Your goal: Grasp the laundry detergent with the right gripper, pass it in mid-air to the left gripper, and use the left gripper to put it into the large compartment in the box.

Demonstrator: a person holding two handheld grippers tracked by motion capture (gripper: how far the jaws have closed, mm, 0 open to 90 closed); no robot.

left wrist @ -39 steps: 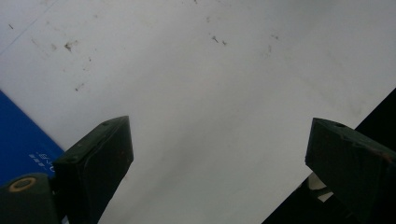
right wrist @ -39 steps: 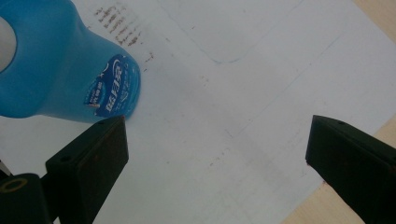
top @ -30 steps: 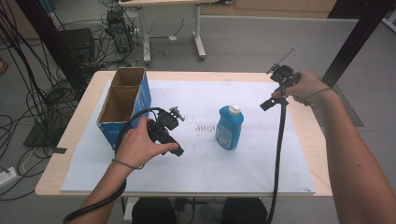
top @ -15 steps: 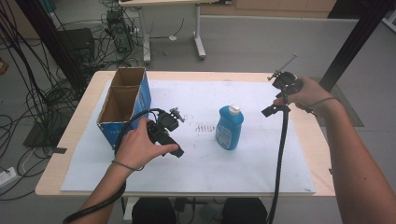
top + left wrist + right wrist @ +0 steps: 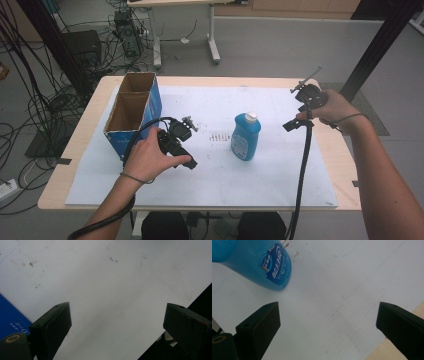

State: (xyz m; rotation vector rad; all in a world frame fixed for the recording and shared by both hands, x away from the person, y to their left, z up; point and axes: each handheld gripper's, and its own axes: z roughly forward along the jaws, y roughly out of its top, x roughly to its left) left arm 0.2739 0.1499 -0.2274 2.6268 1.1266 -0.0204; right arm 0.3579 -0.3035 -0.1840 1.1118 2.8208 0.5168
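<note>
High view first: the blue bottle [image 5: 245, 135] stands upright on the white sheet [image 5: 280, 175] near the middle of the table [image 5: 345, 165], white cap on top, with nothing touching it. Over on the person's right, the right gripper [image 5: 303, 100] is held up above the far right part of the sheet, well apart from the bottle, its black cable [image 5: 301, 170] dropping down toward the near edge. Right gripper view now, and the two black jaws are spread wide with only white sheet between them; the bottle [image 5: 259, 262] sits off toward the upper left of that view, tilted by the camera's angle, clear of both jaws. So that one is released, gripping nothing. Across the table, the left hand [image 5: 150, 157] rests low on the sheet with the left gripper [image 5: 189, 126] pointing away from the person, just beside the open cardboard box [image 5: 131, 112] with its blue side. Left gripper view confirms it: jaws wide apart, bare stained sheet between them, a sliver of the blue box wall [image 5: 11, 320] at the lower left. Released as well, nothing held.
</note>
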